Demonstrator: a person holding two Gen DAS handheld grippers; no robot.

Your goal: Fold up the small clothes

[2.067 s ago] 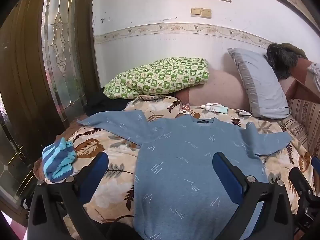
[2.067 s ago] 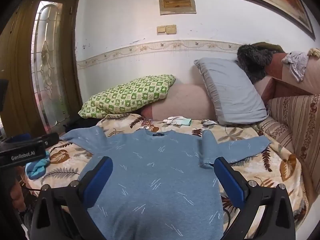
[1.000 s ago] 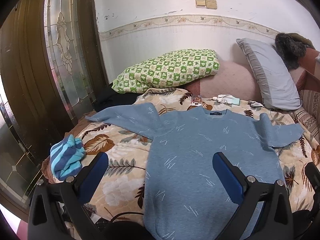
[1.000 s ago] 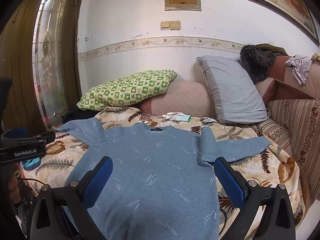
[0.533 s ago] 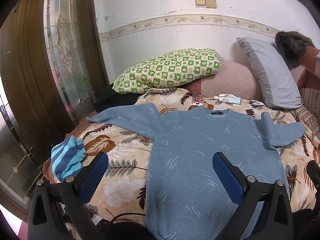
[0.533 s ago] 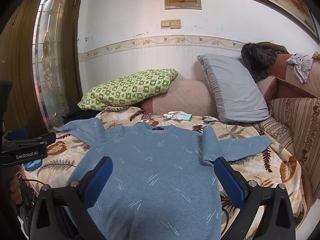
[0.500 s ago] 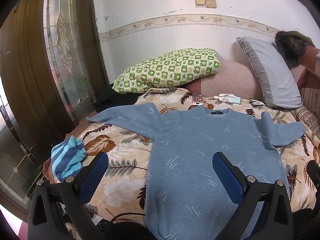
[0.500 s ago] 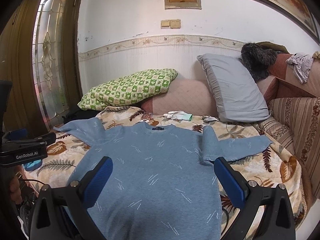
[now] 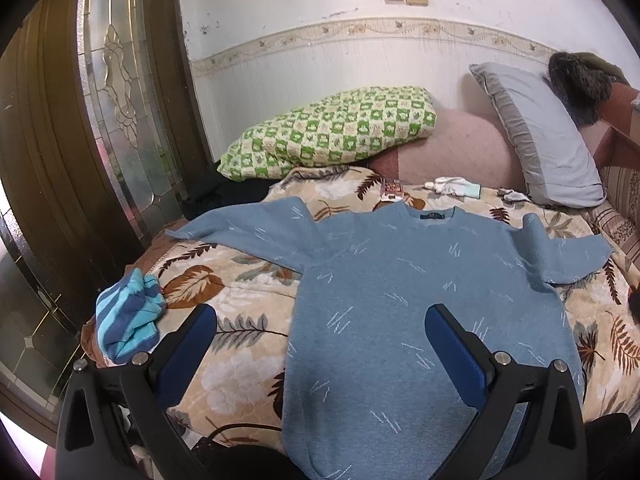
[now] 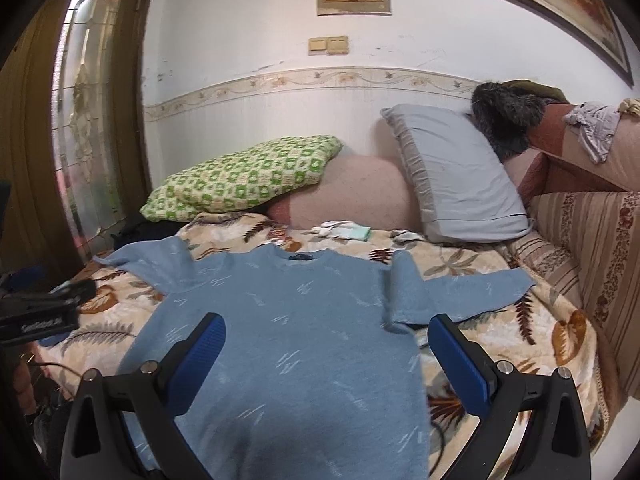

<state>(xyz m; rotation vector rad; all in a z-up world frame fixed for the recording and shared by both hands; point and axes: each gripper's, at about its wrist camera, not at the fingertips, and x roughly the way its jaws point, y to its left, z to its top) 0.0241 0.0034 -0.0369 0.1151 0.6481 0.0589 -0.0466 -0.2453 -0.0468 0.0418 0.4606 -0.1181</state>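
Note:
A light blue sweater lies flat, front up, on the leaf-print bedspread, both sleeves spread out and its hem hanging over the near edge. My left gripper hovers open above the sweater's lower left part with nothing between its blue pads. Over the sweater's lower right, my right gripper is likewise open and holds nothing. The left gripper's black body shows at the left edge of the right wrist view.
A striped blue cloth is bunched at the bed's left corner. A green checked pillow, a grey pillow and small white garments lie at the back. A glass-panelled door stands left, a striped sofa arm right.
Both grippers have drawn back and up a little from the bed, so more of the sweater shows. The sweater itself has not moved, and both stay open.

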